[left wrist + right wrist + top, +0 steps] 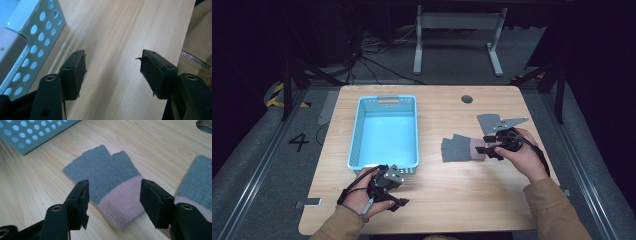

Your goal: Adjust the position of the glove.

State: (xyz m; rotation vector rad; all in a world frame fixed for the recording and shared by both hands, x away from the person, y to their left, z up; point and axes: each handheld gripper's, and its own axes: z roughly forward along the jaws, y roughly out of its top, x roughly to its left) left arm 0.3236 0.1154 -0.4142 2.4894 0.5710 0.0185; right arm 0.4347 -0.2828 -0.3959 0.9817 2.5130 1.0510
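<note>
Right gripper view: grey glove [105, 175], pink cuff.

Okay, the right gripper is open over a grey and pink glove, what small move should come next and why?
Probably lower the right gripper and close on the glove. Its fingers stand apart on either side of the pink cuff, with the glove lying flat on the table. The blue basket nearby looks like the likely destination.

Parted jaws over grey-pink glove [110, 185]
</note>
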